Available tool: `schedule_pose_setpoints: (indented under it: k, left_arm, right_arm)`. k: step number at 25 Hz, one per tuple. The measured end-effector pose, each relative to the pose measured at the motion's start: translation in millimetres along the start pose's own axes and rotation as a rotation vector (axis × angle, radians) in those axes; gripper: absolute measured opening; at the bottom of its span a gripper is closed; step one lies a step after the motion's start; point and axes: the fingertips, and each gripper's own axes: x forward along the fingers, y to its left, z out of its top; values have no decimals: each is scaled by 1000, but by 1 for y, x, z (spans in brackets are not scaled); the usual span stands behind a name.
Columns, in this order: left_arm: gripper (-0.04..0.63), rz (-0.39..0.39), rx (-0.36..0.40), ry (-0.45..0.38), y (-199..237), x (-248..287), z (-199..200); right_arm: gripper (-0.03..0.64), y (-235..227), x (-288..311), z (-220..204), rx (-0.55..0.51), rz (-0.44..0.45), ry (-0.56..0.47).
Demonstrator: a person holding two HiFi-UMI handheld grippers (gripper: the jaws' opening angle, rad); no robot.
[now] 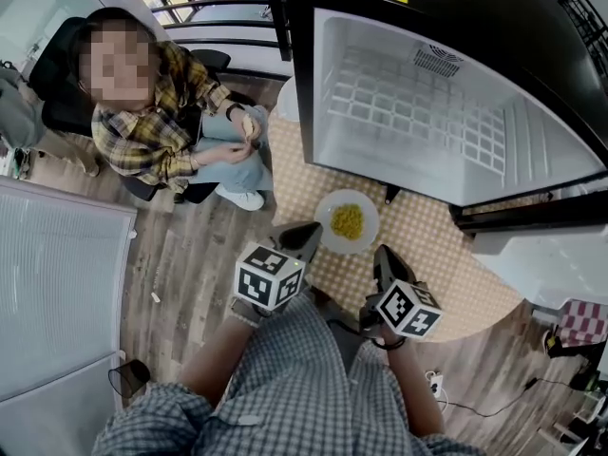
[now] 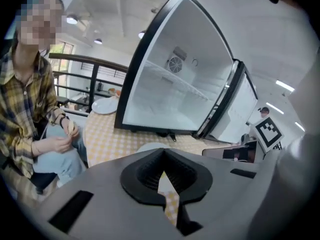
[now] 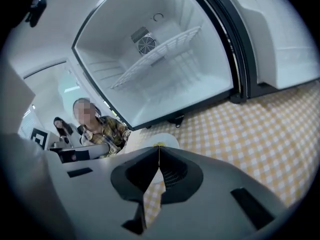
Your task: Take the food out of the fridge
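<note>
Plate mostly hidden behind closed, empty fingers of left gripper, right gripper in their views. Fridge cut off top-right; bare worktop round plate.

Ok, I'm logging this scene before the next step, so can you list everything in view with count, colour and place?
fridge: one, black with a white inside, on the table, door open, no food seen inside
wire shelf: one, white, inside the fridge
table: one, round, yellow-and-white checked cloth
plate: one, white, on the table in front of the fridge
yellow food: one heap, on that plate
second plate: one, white, at the table's far edge
seated person: one, yellow plaid shirt, beside the table
left tool: one, grey, shut, empty
right tool: one, grey, shut, empty
</note>
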Motion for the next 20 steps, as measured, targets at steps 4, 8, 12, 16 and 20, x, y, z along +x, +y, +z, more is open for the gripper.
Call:
schedule_pose_setpoints:
  k: [4,8,12,16,20]
  left_arm:
    - [5,-23,54,-19,-14,-6,14]
    - [5,-49,81,-53,-23,-11,32]
    - [5,-29,110,-111,-26,-23,55]
    - [5,-47,111,-145,-34,-33,75]
    - [5,-62,140,-174,-47,-40,94]
  right_arm:
    - [11,11,-11,16,-98,8,-32]
    - [9,22,-22,40,-187,19,-89]
    - [9,35,-33,63,-263,39,-143]
    - [9,45,-44,85,-312,44,-206]
    - [9,55,-57,107,-366,39,-278]
